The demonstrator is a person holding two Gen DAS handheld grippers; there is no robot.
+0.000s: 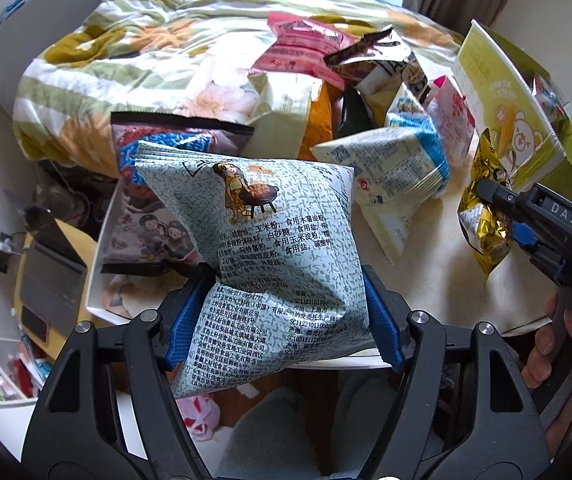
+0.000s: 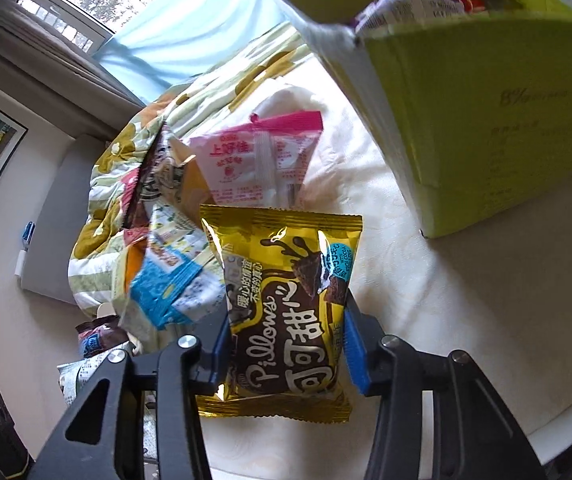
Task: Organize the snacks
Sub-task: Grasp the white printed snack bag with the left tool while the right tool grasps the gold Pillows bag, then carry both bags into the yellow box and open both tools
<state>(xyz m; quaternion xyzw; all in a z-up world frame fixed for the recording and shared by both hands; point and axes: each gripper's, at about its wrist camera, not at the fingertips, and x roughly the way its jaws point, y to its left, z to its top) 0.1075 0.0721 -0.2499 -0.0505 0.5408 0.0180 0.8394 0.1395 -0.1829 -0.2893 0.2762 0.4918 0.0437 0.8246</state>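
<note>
Left gripper clamps a pale chip bag — right gripper pinches the gold packet near the green box.

Left gripper: matte black plastic linkage arms joined by round silver pivot screws, ending in two ribbed bright-blue rubber pads. Right gripper is the same build, black angular arms with triangular cut-outs, silver screws and blue ribbed pads. From the left wrist view its black body carries raised "DAS" lettering, and bare fingers curl around its handle.
</note>
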